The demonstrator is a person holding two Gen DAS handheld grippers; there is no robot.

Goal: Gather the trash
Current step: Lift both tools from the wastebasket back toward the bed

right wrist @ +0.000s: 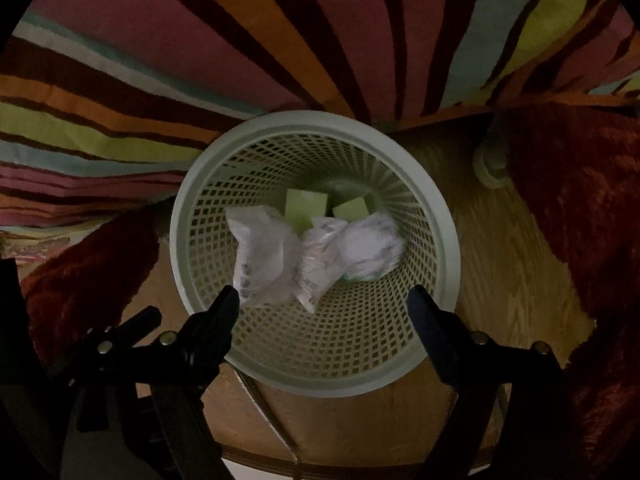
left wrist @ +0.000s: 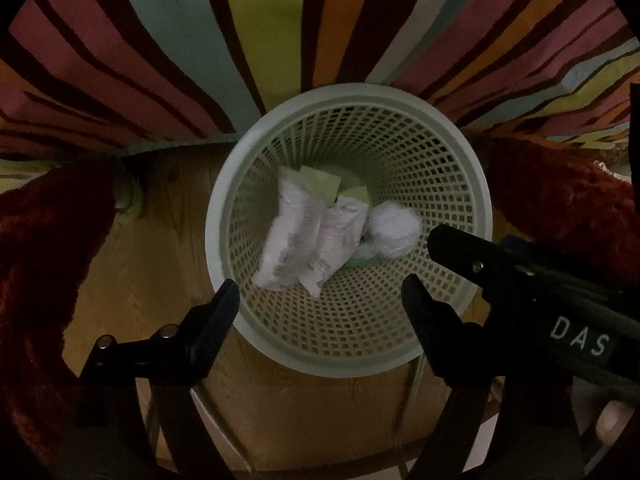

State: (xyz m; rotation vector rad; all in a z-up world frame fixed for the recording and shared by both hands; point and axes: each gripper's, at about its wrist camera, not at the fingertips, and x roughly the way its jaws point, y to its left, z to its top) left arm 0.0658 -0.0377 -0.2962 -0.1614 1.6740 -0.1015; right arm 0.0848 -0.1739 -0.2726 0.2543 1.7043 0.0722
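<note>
Both fingers of my left gripper (left wrist: 320, 300) stand wide apart over the basket (left wrist: 472, 184) with nothing between them. Inside it lie crumpled plastic wrappers (left wrist: 296, 236), a balled white paper (left wrist: 394, 229) and green card pieces (left wrist: 320, 180). All of it looks light, soft and crushable; I judge any raised fold a fair hold. From the right wrist, my right gripper (right wrist: 323, 300) gapes just as wide and empty above the same basket (right wrist: 448, 216), which sits on the wooden floor (right wrist: 500, 272) against the edge of a striped cloth (right wrist: 200, 60).
</note>
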